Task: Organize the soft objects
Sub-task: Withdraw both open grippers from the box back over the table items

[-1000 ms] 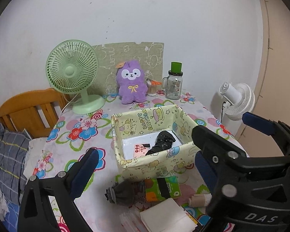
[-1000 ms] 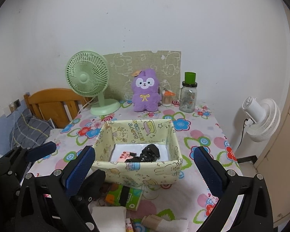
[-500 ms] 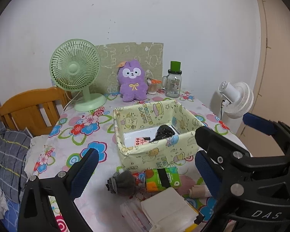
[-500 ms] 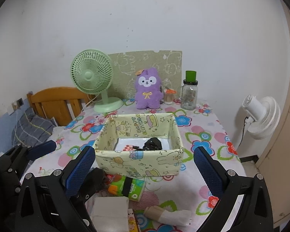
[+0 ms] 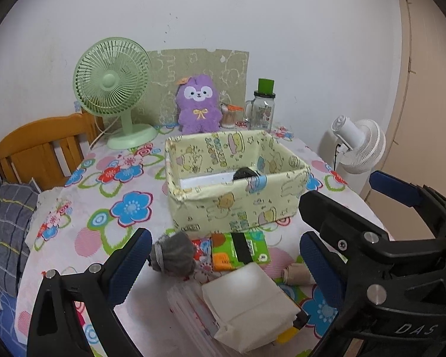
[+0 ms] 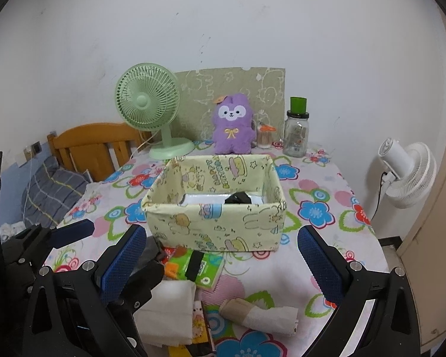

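Note:
A yellow cartoon-print fabric box [image 5: 238, 205] [image 6: 217, 223] stands mid-table with a black item [image 5: 244, 173] inside. In front of it lie a grey rolled sock [image 5: 172, 254], a green tissue pack [image 5: 238, 248] [image 6: 199, 266], a white folded cloth [image 5: 249, 300] [image 6: 166, 309] and a beige rolled sock [image 6: 258, 312] [image 5: 297, 275]. My left gripper [image 5: 223, 263] is open and empty above the grey sock and the cloth. My right gripper [image 6: 220, 260] is open and empty above the tissue pack. A purple plush [image 5: 197, 107] [image 6: 233, 125] sits at the back.
A green desk fan [image 5: 116, 89] and a glass jar with a green lid [image 5: 263, 107] stand at the table's back. A wooden chair [image 5: 35, 145] is on the left. A white floor fan [image 5: 356, 145] is on the right.
Both grippers have pulled back and lower from the box. The box looks farther, and more of the items in front of it show. Both stay open.

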Available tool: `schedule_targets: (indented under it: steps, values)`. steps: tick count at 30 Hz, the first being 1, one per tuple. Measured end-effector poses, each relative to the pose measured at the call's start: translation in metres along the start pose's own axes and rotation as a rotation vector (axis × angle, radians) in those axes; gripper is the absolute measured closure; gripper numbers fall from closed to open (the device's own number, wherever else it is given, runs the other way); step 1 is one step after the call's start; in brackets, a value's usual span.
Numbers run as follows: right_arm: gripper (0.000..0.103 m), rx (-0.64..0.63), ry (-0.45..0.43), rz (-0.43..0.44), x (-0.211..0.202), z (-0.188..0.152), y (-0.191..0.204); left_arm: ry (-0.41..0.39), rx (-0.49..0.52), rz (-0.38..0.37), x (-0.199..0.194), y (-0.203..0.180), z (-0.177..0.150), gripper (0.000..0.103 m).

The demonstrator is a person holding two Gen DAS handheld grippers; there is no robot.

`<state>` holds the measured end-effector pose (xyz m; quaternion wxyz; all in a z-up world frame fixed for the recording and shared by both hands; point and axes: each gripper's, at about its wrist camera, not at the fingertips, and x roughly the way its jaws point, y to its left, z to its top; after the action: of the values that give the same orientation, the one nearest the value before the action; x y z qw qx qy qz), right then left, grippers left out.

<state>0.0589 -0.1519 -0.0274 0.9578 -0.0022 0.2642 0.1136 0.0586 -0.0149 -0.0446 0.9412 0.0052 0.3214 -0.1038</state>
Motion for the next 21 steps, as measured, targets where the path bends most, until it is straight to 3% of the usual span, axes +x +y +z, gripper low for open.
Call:
schedule_targets:
  steps: [21]
  values:
    - [0.0, -0.011, 0.035, -0.039, 0.006, -0.045, -0.012, 0.084, -0.014, -0.044, 0.022, -0.015, -0.044, 0.002]
